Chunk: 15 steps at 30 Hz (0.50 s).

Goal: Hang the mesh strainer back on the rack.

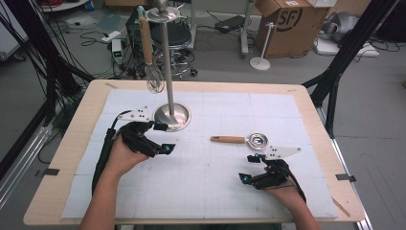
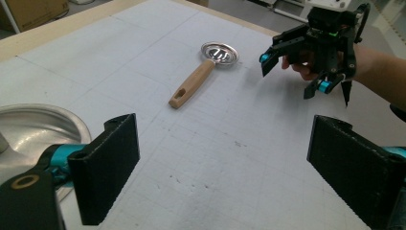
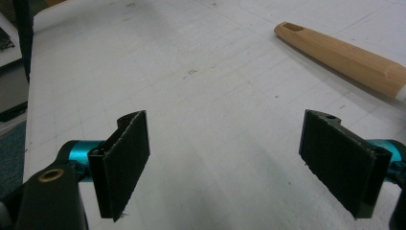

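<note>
A metal stand (image 1: 171, 116) with a round base and a tall pole rises at the back left of the white mat. A whisk (image 1: 148, 52) with a wooden handle hangs from its top. On the mat right of centre lies a small metal strainer with a wooden handle (image 1: 239, 140) (image 2: 201, 79); its handle (image 3: 344, 57) also shows in the right gripper view. My left gripper (image 1: 163, 137) (image 2: 220, 167) is open just in front of the stand's base (image 2: 33, 129), holding nothing. My right gripper (image 1: 250, 167) (image 3: 239, 163) is open a little nearer than the strainer, also holding nothing.
The white mat (image 1: 206, 182) covers most of the wooden table (image 1: 72, 143). Behind the table the floor holds a stool (image 1: 174, 36), a cardboard box (image 1: 289, 24), cables and black frame legs (image 1: 342, 52).
</note>
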Motion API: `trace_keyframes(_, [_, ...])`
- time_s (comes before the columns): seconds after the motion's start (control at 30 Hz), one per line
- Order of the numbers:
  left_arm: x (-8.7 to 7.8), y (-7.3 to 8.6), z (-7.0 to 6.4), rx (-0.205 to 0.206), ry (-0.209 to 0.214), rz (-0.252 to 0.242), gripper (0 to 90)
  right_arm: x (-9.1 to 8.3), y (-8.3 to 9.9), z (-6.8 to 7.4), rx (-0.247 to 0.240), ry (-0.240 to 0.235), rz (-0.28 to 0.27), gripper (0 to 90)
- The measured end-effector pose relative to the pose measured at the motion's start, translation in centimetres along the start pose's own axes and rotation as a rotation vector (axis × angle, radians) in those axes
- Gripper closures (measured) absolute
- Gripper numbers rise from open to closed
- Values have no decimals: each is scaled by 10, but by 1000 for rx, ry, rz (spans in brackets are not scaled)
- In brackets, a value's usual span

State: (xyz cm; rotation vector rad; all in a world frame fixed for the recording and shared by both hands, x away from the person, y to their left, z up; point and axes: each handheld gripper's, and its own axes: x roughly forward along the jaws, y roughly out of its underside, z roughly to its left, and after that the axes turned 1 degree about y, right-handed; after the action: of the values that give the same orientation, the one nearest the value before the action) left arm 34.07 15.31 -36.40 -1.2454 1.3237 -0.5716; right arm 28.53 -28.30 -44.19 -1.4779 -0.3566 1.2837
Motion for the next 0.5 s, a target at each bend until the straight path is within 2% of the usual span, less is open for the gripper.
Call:
trace_keyframes(0.2, [4, 9, -1, -9, 27, -3, 93, 0, 0, 1, 2, -1, 5, 170])
trace_keyframes(0.33, [5, 14, 1, -23, 30, -7, 69, 2, 0, 0, 2, -2, 10, 170])
trace_keyframes(0.5, [8, 14, -1, -10, 31, 9, 65, 2, 0, 1, 1, -5, 13, 170])
